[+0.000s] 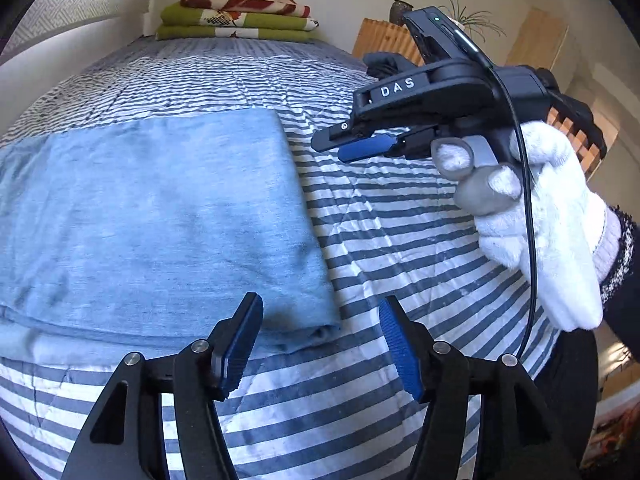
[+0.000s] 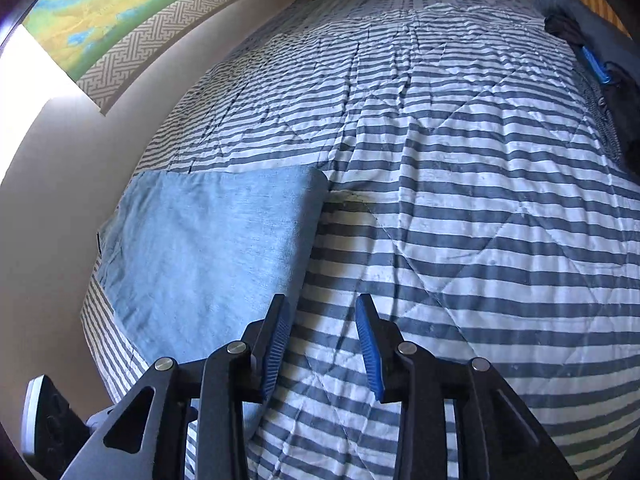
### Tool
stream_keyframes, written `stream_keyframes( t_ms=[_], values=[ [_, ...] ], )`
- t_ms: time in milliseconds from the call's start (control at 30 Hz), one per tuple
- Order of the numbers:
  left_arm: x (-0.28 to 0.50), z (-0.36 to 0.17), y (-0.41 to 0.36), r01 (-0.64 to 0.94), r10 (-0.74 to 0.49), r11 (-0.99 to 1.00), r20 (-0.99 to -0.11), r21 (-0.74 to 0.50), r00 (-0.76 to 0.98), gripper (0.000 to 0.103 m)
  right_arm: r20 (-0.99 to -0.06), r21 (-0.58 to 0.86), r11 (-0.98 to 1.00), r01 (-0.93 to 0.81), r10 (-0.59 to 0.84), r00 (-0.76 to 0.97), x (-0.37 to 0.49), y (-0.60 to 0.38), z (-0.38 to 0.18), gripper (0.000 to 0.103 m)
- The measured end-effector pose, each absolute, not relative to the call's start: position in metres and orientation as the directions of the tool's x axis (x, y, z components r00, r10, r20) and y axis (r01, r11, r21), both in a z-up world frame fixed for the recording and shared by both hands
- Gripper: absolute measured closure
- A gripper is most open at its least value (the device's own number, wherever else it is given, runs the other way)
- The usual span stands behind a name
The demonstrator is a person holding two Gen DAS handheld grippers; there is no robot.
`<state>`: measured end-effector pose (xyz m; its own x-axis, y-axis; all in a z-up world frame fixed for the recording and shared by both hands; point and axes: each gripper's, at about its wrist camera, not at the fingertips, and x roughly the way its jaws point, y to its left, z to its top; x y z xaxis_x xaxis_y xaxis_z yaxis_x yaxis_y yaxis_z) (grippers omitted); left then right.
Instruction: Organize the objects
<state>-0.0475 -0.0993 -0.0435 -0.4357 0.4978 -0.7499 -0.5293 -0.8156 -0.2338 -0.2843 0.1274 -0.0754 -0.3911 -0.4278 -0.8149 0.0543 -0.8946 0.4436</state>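
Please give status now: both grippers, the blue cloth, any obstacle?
Left gripper open, empty. Right gripper open, empty. Blue cloth lies folded on striped quilt. Nothing in the way.

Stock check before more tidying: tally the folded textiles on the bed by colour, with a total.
Plain blue: 1, the folded blue cloth lying flat on the striped quilt.
Green with red and white print: 1 stack of folded blankets at the bed's far end; its separate pieces cannot be told apart.
Total: 2 groups.
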Motion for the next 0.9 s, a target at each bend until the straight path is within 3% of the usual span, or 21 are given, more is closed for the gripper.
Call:
stream_keyframes(
  t_ms=[167, 333, 667, 900],
  values=[
    [-0.031, -0.05, -0.119, -0.555, 0.446, -0.818, -0.779, -0.153, -0.442, 0.039, -0.804, 0.482, -0.87, 0.1, -0.485, -0.345, -0.275, 0.108, -0.081, 0.07],
    [-0.049, -0.064, -0.138, -0.523, 0.507, -0.806, -0.78, -0.277, -0.367, 0.05, -0.818, 0.41, -0.879, 0.243, -0.472, -0.329, -0.223, 0.084, -0.068, 0.07],
    [-0.061, -0.053, -0.128, -0.577, 0.545, -0.773, -0.743, -0.264, -0.39, 0.051, -0.843, 0.362, -0.891, 0.273, -0.438, -0.312, -0.182, 0.077, -0.075, 0.07],
    [-0.053, -0.058, -0.138, -0.614, 0.547, -0.751, -0.75, -0.243, -0.372, 0.051, -0.875, 0.274, -0.877, 0.395, -0.398, -0.276, -0.184, 0.046, -0.068, 0.071]
  ],
)
